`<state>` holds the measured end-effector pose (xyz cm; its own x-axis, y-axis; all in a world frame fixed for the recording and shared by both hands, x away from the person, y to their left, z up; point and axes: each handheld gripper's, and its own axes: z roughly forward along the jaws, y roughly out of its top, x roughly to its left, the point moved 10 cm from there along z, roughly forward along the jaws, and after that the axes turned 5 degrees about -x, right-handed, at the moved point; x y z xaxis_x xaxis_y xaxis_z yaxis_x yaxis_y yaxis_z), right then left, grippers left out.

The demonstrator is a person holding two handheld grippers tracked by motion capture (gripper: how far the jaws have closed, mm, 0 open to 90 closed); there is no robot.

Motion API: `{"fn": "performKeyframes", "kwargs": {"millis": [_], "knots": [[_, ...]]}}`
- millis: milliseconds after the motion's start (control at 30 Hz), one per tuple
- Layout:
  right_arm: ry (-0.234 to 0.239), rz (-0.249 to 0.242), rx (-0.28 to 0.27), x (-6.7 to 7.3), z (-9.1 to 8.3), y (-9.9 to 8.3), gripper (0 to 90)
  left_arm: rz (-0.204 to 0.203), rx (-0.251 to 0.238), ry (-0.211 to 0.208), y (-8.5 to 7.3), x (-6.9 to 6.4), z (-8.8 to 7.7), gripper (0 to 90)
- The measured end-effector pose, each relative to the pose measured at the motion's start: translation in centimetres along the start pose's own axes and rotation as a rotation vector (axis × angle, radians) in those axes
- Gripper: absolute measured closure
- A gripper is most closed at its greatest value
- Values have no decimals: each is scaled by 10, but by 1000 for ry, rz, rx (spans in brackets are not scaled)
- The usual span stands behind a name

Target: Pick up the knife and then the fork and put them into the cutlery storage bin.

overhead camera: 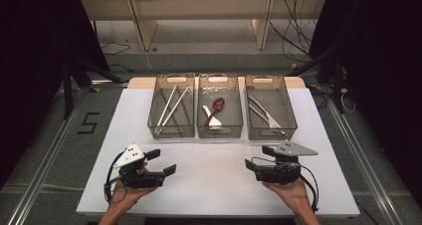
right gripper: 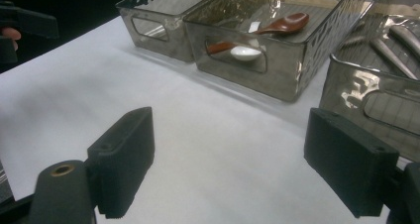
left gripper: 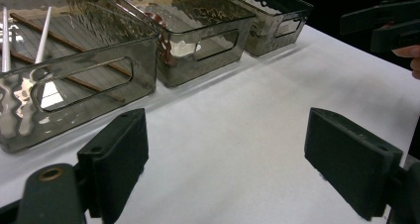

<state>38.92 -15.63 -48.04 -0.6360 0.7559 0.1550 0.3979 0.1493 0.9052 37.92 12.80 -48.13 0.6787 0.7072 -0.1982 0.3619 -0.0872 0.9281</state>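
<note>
The 3 smoky plastic bins sit in a row at 12 o'clock on the white table [overhead camera: 219, 185], and the middle bin [overhead camera: 220, 131] is nearest both tools. Inside it lie a brown spoon [overhead camera: 216, 107] and a white spoon [overhead camera: 212, 120], their handles crossing. Both look light, stiff and glossy, so likely slippery; the white one may be ceramic and could chip if dropped. The best hold is probably across a handle, not the rounded bowl. The left bin [overhead camera: 171, 131] holds chopsticks [overhead camera: 173, 106], thin and apt to roll; the right bin [overhead camera: 271, 134] holds metal cutlery [overhead camera: 263, 114], probably heavier and slick. The left gripper [overhead camera: 164, 163] at 7 o'clock and the right gripper [overhead camera: 256, 158] at 5 o'clock both hover with jaws spread wide, holding nothing. Bare table lies between them and the bins, so there is plenty of room; the bin walls are tall, so entry must come from above, and the table edge lies close behind the hands.
</note>
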Motion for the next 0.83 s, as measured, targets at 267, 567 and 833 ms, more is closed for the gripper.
{"fn": "performKeyframes", "kwargs": {"millis": [267, 567, 833], "knots": [[-4, -1, -13, 0, -6, -7, 203, 5, 7, -3, -1, 0, 0, 166], [-16, 3, -22, -3, -9, -7, 203, 0, 3, -3, -1, 0, 0, 166], [-16, 1, -22, -3, -10, -7, 203, 2, 4, -2, -1, 0, 0, 166]]}}
